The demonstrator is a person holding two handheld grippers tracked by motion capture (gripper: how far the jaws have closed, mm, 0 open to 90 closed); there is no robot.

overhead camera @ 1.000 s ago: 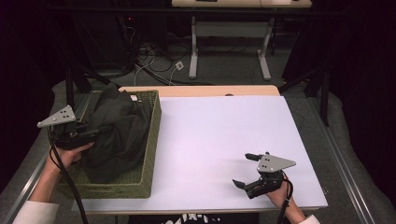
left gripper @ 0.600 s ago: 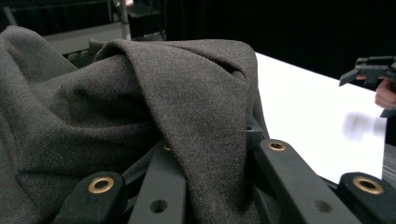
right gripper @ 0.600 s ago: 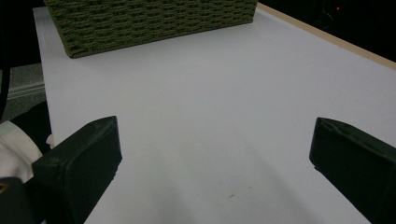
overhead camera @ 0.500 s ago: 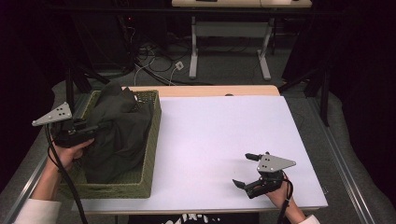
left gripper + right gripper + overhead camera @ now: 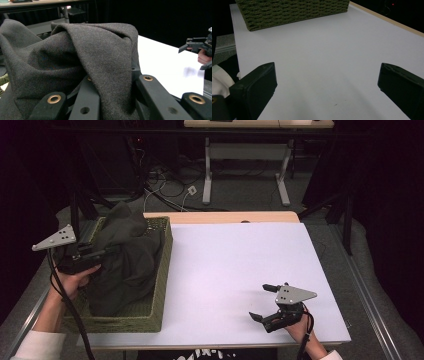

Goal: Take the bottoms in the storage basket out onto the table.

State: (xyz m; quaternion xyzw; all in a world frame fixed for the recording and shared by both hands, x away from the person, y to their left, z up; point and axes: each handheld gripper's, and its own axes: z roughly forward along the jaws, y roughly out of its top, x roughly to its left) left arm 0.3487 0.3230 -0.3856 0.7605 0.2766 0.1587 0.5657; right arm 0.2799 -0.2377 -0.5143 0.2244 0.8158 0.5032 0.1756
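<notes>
A dark grey cloth [image 5: 127, 260] lies heaped in a green woven basket [image 5: 164, 270] at the table's left side, one fold pulled up above the far rim. My left gripper [image 5: 106, 253] reaches in from the left and is shut on a bunch of that cloth. In the left gripper view the cloth [image 5: 75, 55] drapes over and between the black jaws. My right gripper [image 5: 259, 302] rests low over the white table near the front right, open, with nothing between its pads [image 5: 257, 82]. The basket [image 5: 294, 11] stands far ahead of it.
The white table top [image 5: 240, 265] stretches between basket and right gripper, with a wooden strip [image 5: 225, 217] along its far edge. Beyond it a desk frame [image 5: 245, 175] and cables [image 5: 165, 190] sit on the floor. Dark surroundings flank both sides.
The left gripper has drawn the cloth up and slightly left, so its peak now rises higher over the basket's far rim. The right gripper has stayed where it was.
</notes>
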